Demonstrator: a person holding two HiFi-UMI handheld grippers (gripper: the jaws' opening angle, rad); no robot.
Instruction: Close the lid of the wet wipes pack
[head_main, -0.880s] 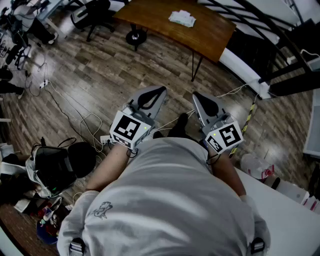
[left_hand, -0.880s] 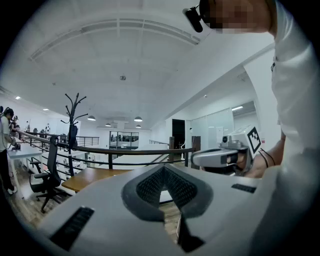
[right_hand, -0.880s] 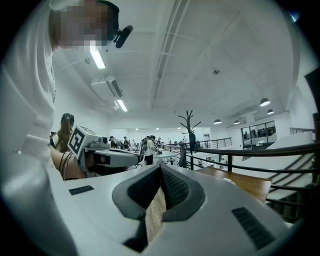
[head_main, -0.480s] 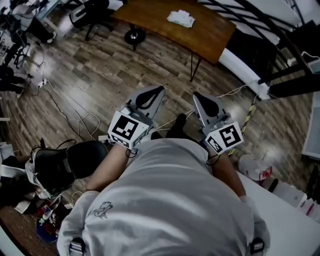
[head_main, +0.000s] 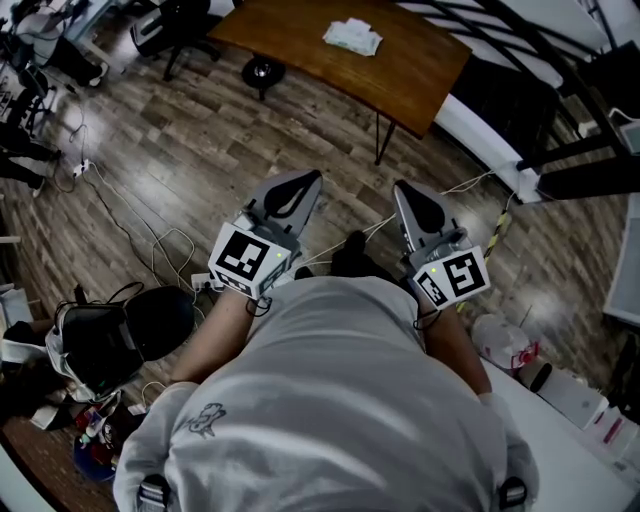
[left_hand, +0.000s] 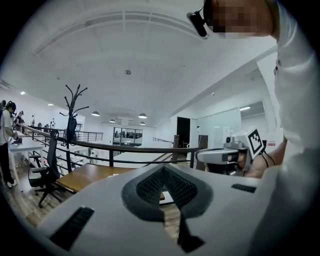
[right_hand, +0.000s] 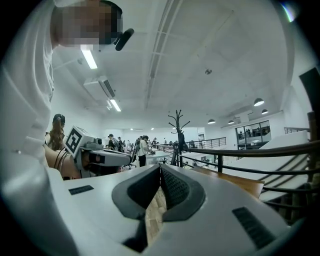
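Note:
The wet wipes pack (head_main: 352, 37) is a small white packet lying on a brown wooden table (head_main: 420, 70) far ahead, at the top of the head view; whether its lid is up I cannot tell at this distance. My left gripper (head_main: 303, 182) and right gripper (head_main: 407, 190) are held side by side at chest height, pointing forward, well short of the table. In the left gripper view my left gripper (left_hand: 163, 168) has its dark pads meeting at the tip with nothing between them. My right gripper (right_hand: 160, 168) is likewise shut and empty.
Cables (head_main: 150, 240) trail over the wooden floor at left, beside a black headset (head_main: 110, 335). A white table (head_main: 580, 450) with small items stands at lower right. An office chair (head_main: 170, 25) sits left of the brown table. A railing (left_hand: 115, 147) and coat stand (left_hand: 72, 115) lie beyond.
Both grippers stay shut and side by side. The left one has drifted slightly left, and the table with the pack has slid a little left in the view.

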